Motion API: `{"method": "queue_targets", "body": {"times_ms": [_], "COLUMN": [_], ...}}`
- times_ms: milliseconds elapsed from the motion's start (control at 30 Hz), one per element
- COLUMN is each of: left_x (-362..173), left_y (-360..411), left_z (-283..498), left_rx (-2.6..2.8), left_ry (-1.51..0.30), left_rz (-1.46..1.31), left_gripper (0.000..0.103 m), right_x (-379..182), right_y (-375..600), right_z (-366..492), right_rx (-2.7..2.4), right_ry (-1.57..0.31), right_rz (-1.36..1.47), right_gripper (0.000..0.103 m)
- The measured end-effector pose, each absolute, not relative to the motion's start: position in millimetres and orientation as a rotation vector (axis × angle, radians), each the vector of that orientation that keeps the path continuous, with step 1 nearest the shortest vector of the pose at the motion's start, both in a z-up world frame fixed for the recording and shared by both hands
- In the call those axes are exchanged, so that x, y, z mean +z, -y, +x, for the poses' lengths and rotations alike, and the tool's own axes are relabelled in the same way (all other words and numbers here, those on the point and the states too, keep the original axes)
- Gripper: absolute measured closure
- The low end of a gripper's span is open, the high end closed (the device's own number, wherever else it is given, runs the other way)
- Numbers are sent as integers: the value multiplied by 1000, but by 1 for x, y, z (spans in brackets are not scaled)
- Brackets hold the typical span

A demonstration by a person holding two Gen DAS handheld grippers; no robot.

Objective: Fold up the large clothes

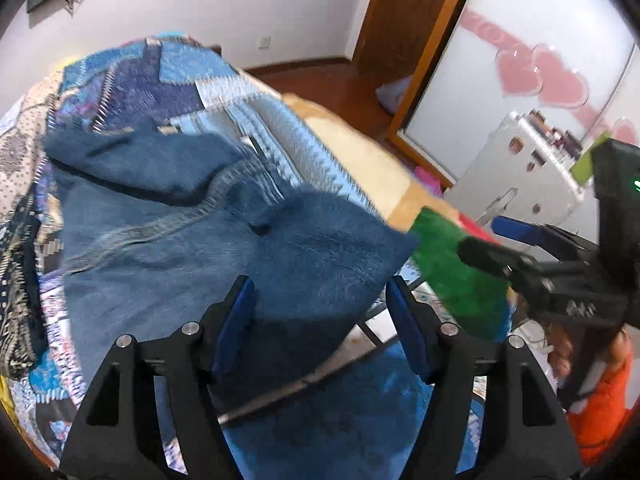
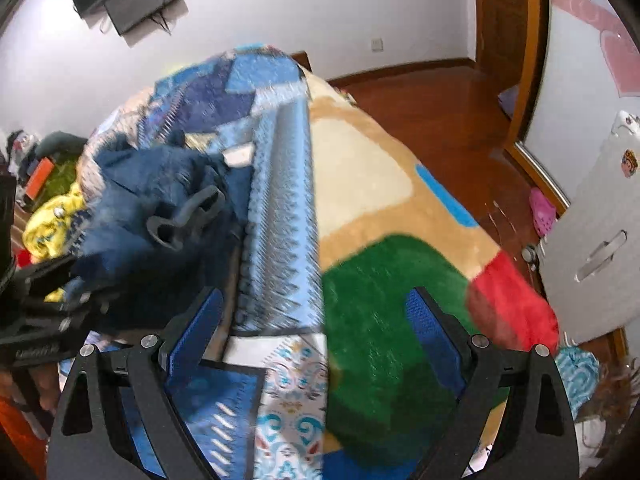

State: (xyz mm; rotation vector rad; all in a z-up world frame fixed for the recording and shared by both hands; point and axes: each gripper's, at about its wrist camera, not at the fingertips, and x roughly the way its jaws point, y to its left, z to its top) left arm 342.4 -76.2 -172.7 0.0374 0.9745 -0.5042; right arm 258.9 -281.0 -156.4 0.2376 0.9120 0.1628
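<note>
The denim garment lies rumpled and unfolded on the patterned blue bedspread, one corner reaching between the spread jaws of the left gripper, which pinch nothing. The right gripper is also spread and empty, with the garment off to the left of its jaws. By the look of it no neat fold is made yet, so nearly all the folding remains.

I see dark blue denim on the blue patchwork quilt — beside it a green-red-beige blanket.
</note>
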Motion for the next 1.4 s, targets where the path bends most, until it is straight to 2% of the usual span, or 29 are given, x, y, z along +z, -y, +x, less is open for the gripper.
{"method": "queue_targets", "body": {"times_ms": [33, 133, 200, 267, 433, 633, 800, 1000, 1167, 1400], "left_x": [-163, -139, -126, -118, -127, -174, -200, -205, -205, -181], "left_y": [70, 43, 19, 1, -58, -108, -105, -66, -39, -25], "left_z": [340, 329, 330, 327, 358, 422, 473, 528, 525, 450], "left_rx": [-495, -424, -355, -292, -148, -57, -66, -68, -63, -189], "left_ry": [-951, -876, -821, -787, -825, -953, -996, -983, -986, -985], "left_rz": [28, 9, 13, 20, 3, -100, -122, -69, 45, 29], "left_gripper": [35, 24, 13, 10, 10, 10, 10, 10, 10, 10], "right_x": [-152, -131, -118, -111, -111, -143, -165, -198, -199, -162], "right_y": [277, 259, 240, 221, 174, 136, 129, 155, 169, 173], "right_z": [257, 260, 267, 275, 310, 374, 414, 444, 420, 363], "right_rx": [176, 223, 266, 300, 423, 502, 475, 408, 372, 455], "right_ry": [-896, -841, -806, -787, -796, -968, -1023, -1093, -1084, -1000], "right_rz": [237, 198, 153, 104, -36, -160, -223, -147, -66, -102], "right_gripper": [12, 12, 12, 12, 11, 11, 11, 11, 10, 8]}}
